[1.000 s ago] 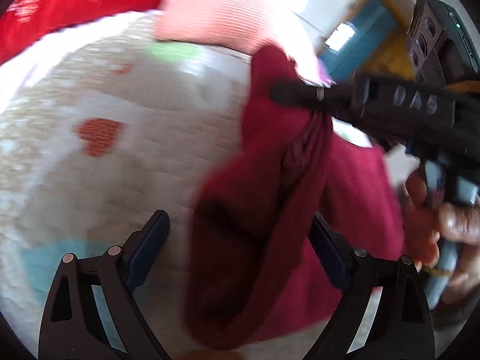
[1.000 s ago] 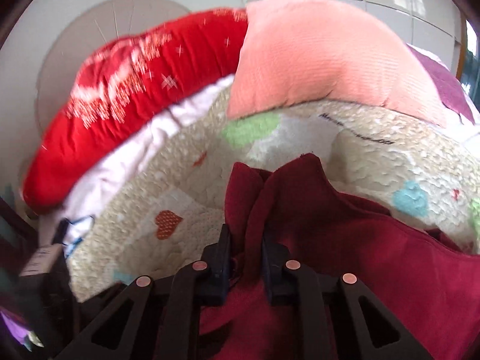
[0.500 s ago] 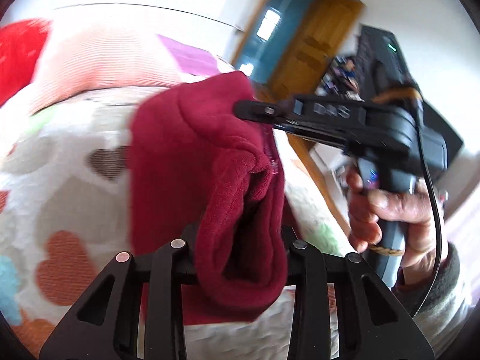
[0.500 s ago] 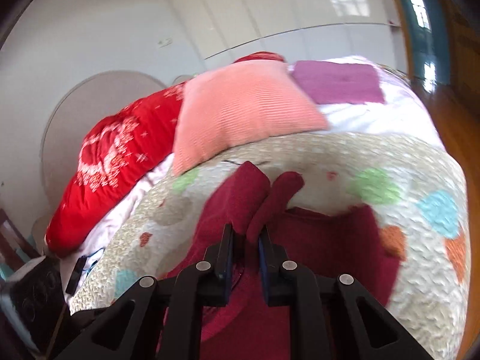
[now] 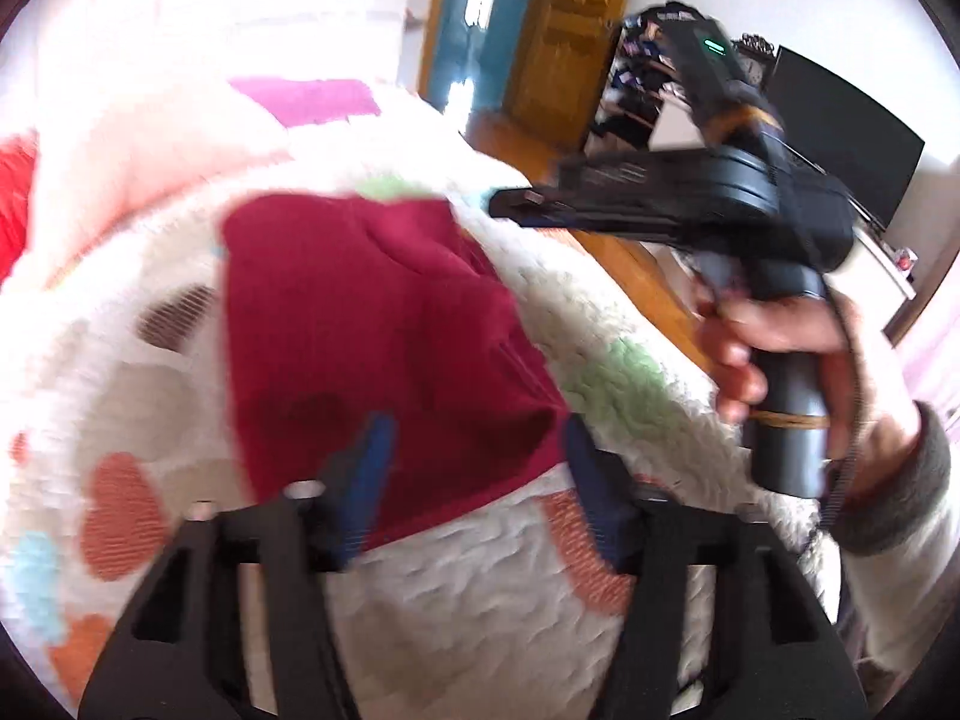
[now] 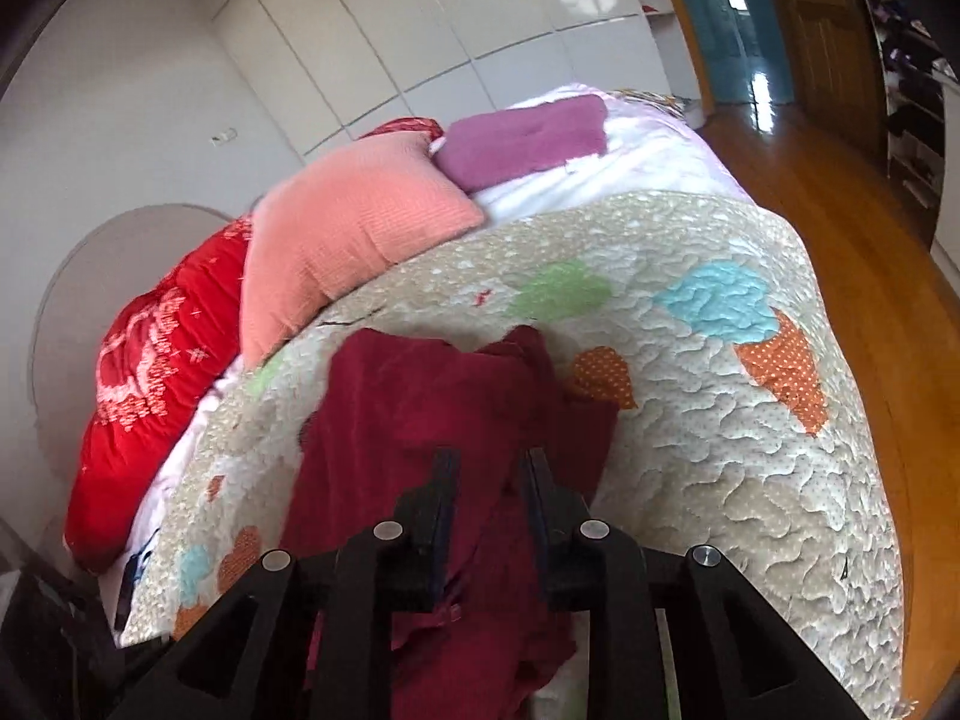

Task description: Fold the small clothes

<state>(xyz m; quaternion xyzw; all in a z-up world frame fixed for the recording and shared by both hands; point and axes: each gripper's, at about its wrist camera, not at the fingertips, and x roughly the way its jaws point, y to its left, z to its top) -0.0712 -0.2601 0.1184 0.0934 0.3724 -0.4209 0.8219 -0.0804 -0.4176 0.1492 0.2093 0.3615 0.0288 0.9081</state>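
A dark red garment (image 5: 360, 312) (image 6: 432, 408) lies folded over on the heart-patterned quilt (image 5: 480, 588) (image 6: 720, 420) of a bed. My left gripper (image 5: 480, 474) hangs over its near corner. Its jaws are opening, and the blue pads (image 5: 372, 468) stand clear on either side of the cloth. My right gripper (image 6: 492, 474) sits low over the garment's near part, its jaws opening with a narrow gap and only flat cloth showing beneath. In the left wrist view the right gripper (image 5: 510, 204), carried by a hand (image 5: 774, 354), hovers off the garment's far right edge with nothing in it.
A pink pillow (image 6: 348, 240), a red duvet (image 6: 156, 372) and a purple cushion (image 6: 522, 141) lie at the head of the bed. The quilt drops off at its right edge to a wooden floor (image 6: 840, 240). A dark screen (image 5: 840, 120) and a wooden door (image 5: 576, 30) stand beyond.
Both grippers held the garment up, shut on it, half a second ago. Now it lies on the quilt, both have let go, and the right gripper has drawn off to the right.
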